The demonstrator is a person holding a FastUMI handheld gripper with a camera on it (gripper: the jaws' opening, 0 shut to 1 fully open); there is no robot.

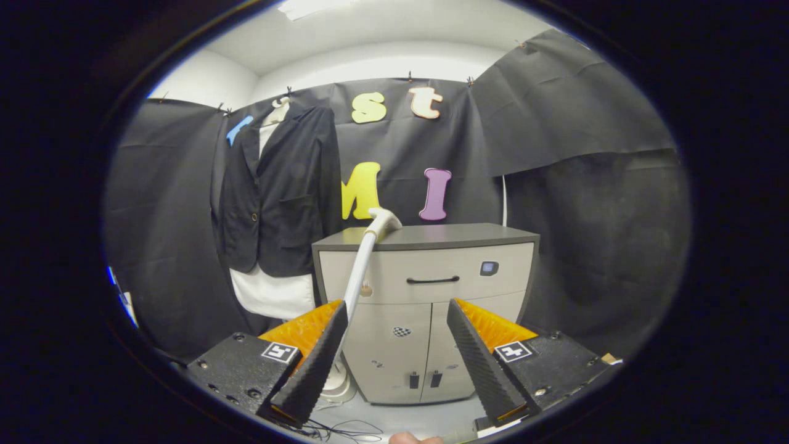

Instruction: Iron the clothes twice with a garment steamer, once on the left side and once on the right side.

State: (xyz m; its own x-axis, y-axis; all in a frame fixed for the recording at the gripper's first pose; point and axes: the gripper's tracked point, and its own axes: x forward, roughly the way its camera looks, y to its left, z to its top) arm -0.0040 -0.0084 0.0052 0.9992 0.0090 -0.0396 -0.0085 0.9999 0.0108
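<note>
A dark blazer (280, 197) over a white garment (271, 293) hangs on the booth's back wall, beyond and to the left of my fingers. The garment steamer (363, 265) is a pale wand with a bent head (383, 220). It rises from a round base (339, 382) on the floor and leans against the cabinet's left front corner. My gripper (397, 324) stands open well short of the cabinet, nothing between its fingers. The wand's lower part passes just behind the left fingertip (330, 333).
A grey-topped cabinet (431, 296) with a drawer and two doors stands straight ahead against the back wall. Thin cables (339, 428) lie on the floor below the fingers. A fingertip of a person's hand (407, 438) shows beneath the gripper.
</note>
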